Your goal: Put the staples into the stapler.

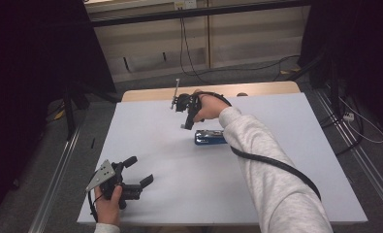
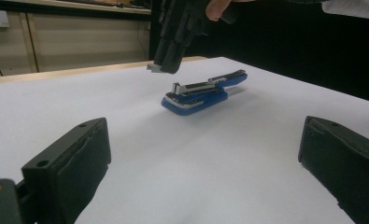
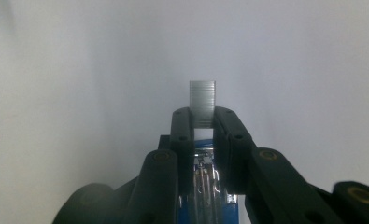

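Staples [image 3: 202,103], a short silver strip of them, are clamped between the jaws of the right gripper [image 1: 186,124], sticking out past the tips. Going from the left of the scene: the left gripper [image 1: 138,170] sits at the near left corner of the white table [image 1: 286,160], held in the person's left hand [image 1: 107,204], its jaws spread wide apart with nothing between them; they point toward the middle of the table. In the left gripper view its two black jaws frame bare white surface. Further right and farther off, the right gripper hangs above the table near the far middle, tilted downward, with the staple strip at its tip just above and left of the blue stapler [image 1: 209,138]. That stapler lies flat on the table, its top arm raised open [image 2: 205,88]. The right hand's grey sleeve [image 1: 271,179] crosses the table from the near right.
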Action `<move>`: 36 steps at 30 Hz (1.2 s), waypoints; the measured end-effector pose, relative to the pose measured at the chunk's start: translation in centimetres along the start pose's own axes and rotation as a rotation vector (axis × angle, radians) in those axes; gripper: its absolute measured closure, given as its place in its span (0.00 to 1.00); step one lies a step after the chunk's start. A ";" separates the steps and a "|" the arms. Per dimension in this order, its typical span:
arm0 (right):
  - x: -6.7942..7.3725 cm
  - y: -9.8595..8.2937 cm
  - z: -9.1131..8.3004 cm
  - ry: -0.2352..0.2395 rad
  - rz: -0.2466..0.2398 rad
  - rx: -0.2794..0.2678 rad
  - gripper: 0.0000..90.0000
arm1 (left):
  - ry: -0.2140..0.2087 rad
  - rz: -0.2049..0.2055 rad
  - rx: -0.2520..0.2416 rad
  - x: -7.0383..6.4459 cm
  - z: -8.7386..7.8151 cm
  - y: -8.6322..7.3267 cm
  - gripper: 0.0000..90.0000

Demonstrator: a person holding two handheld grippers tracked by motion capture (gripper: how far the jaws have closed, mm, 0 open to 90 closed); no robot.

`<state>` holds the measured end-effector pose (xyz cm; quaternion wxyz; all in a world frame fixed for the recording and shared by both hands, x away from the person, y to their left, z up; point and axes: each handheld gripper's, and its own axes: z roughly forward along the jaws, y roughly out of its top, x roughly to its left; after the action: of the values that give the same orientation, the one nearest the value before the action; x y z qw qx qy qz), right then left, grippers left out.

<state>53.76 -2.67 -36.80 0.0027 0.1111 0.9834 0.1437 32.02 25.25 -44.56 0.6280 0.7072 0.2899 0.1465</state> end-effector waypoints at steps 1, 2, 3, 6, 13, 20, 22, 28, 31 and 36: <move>0.0 0.0 0.0 0.000 0.000 0.000 0.87 | 0.000 0.000 0.000 0.0 0.0 0.0 0.03; -0.1 0.0 0.0 -0.005 -0.004 -0.007 0.87 | 0.001 -0.005 -0.006 -0.1 -0.1 0.0 0.03; 0.0 0.0 -0.1 -0.007 0.006 0.000 0.87 | 0.001 -0.005 -0.006 -0.1 -0.1 0.0 0.03; 0.1 0.0 -0.1 -0.003 0.005 -0.003 0.87 | 0.007 0.008 -0.005 -0.1 -0.2 0.1 0.03; 0.0 -0.1 -0.2 -0.007 0.005 0.001 0.87 | 0.010 0.009 -0.006 0.0 -0.2 0.1 0.03; -0.2 -0.6 -0.3 -0.006 -0.002 0.001 0.87 | 0.009 0.012 -0.004 0.0 -0.1 0.1 0.03; -0.1 -0.7 -0.3 -0.007 0.009 0.003 0.87 | 0.009 0.011 -0.004 0.0 -0.1 0.1 0.03; -0.3 -1.4 -0.8 -0.014 0.016 0.004 0.87 | 0.007 0.010 -0.001 0.0 0.1 0.1 0.03; -0.4 -1.6 -0.8 -0.018 0.015 -0.001 0.87 | 0.005 0.009 -0.002 0.0 0.1 0.1 0.03; -0.4 -2.0 -0.8 -0.023 0.012 0.007 0.87 | 0.003 0.009 -0.007 -0.1 0.0 0.1 0.03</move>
<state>53.64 -4.86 -36.61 0.0125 0.1187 0.9831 0.1388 32.04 25.18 -44.42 0.6293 0.7061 0.2871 0.1514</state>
